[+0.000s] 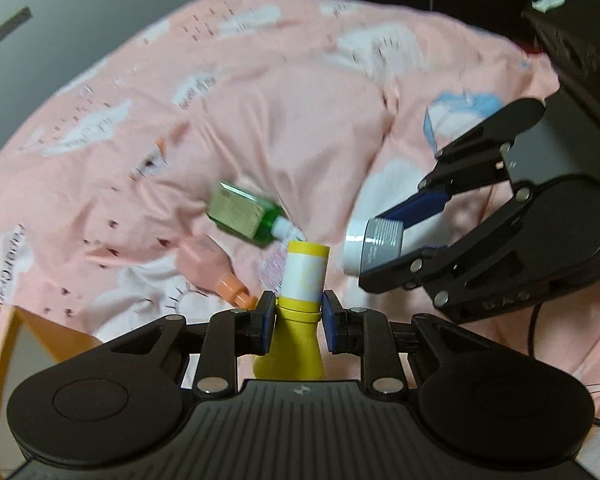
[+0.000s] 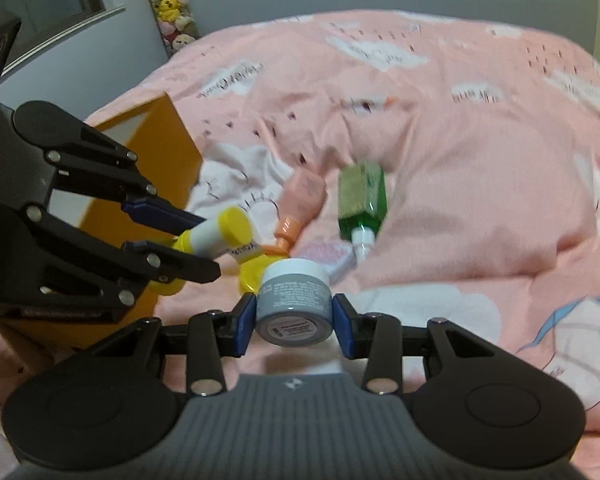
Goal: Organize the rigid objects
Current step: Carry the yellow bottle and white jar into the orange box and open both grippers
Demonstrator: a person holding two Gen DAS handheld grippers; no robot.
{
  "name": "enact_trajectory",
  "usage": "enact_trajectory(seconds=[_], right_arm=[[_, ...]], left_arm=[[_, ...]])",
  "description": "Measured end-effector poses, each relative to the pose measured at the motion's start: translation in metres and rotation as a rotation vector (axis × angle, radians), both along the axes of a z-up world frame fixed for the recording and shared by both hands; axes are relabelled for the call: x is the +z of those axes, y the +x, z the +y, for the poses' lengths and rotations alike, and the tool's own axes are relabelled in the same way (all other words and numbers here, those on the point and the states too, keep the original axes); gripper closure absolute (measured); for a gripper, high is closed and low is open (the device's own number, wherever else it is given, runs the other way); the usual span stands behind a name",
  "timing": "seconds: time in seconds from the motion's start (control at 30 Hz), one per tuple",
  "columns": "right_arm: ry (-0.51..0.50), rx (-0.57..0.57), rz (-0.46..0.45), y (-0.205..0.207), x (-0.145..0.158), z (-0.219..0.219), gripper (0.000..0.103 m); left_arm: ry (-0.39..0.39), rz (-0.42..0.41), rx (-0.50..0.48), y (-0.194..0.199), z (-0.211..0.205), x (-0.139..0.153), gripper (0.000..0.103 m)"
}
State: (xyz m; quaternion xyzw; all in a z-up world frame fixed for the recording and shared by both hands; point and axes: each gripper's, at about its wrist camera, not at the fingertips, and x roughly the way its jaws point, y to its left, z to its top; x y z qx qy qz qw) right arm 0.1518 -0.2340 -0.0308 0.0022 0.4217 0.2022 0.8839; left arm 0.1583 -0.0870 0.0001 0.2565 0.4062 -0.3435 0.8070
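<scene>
Left gripper [image 1: 296,316]: jaws pinched on yellow bottle [image 1: 300,280] neck, top-heavy, swing/slip risk. Right gripper [image 2: 294,316]: jaws clamped on grey jar [image 2: 294,300], rounded sides, roll-out possible.

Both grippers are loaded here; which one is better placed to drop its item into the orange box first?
Left, probably. The left gripper holds the yellow bottle right beside the orange box, while the right gripper, holding the grey jar, is farther from it.

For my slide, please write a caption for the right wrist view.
Right tool grips a grey jar; left tool holds a yellow bottle over a pink bed.
</scene>
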Motion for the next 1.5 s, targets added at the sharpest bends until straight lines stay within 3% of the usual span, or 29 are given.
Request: enact_trajectory(seconds=[0.3, 0.73, 0.97, 1.17, 1.5], right_arm=[[-0.033, 0.101, -0.132, -0.011, 0.049, 0.044, 0.062], [-0.075, 0.313, -0.207, -0.005, 0.078, 0.134, 0.062], [-0.099, 0.464, -0.179, 0.008, 0.069, 0.193, 0.062], [-0.192, 0.588, -0.122, 0.024, 0.043, 0.242, 0.062], [-0.368, 0.724, -0.051, 0.058, -0.003, 0.288, 0.062]], left_arm=[[-0.034, -0.078, 0.08, -0.011, 0.046, 0.043, 0.076], [-0.002, -0.097, 0.248, -0.016, 0.137, 0.048, 0.076], [0.018, -0.045, 0.34, -0.004, 0.183, 0.023, 0.076], [0.053, 0.021, 0.37, 0.013, 0.199, -0.008, 0.076], [0.198, 0.087, 0.373, 0.038, 0.21, -0.049, 0.076]])
